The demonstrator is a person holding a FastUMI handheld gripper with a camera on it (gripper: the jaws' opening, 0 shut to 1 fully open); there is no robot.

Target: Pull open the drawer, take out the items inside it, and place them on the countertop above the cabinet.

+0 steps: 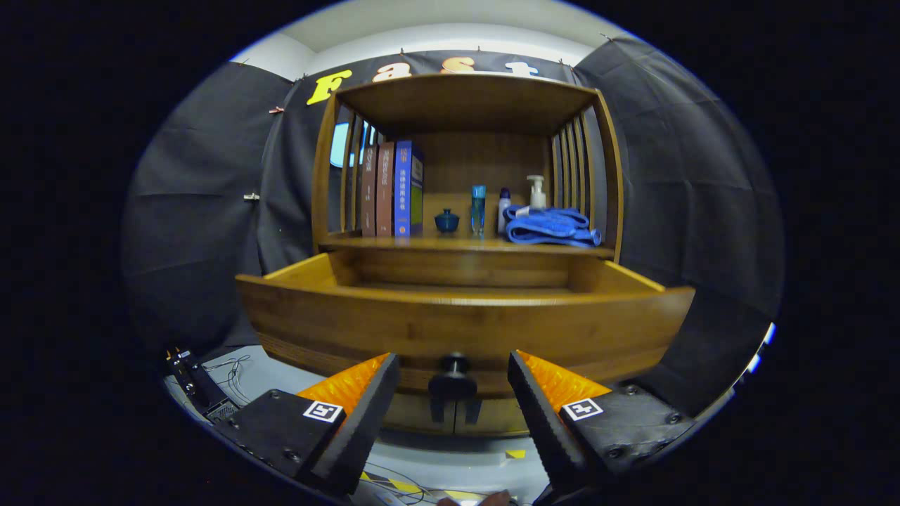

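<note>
My jaws hang released low in the frame, one orange-faced finger (365, 393) to each side of the black knob (453, 376) on the drawer (464, 327), which stands pulled well out of the cabinet across the middle of the picture. The knob sits in the gap between my fingers without either pad pressing it, so I judge the pulling is done and I am parked at handle height simply because that is where the pull left me. From this low angle the drawer's front board hides its floor; I see only the inner back wall and side rims, so I cannot tell what lies inside or how much of it. Above, in the upper centre, the worktop (394, 243) over the drawer already carries a row of books (390, 188) at the left, a small dark blue lidded pot (446, 221), a few slim bottles (479, 205), a pump bottle (537, 191) and a folded blue cloth (552, 227) at the right. Whether those came from the drawer I cannot say. Bare wood shows at the front lip, the likeliest landing spot. Next I would need to rise above the rim to look in.
</note>
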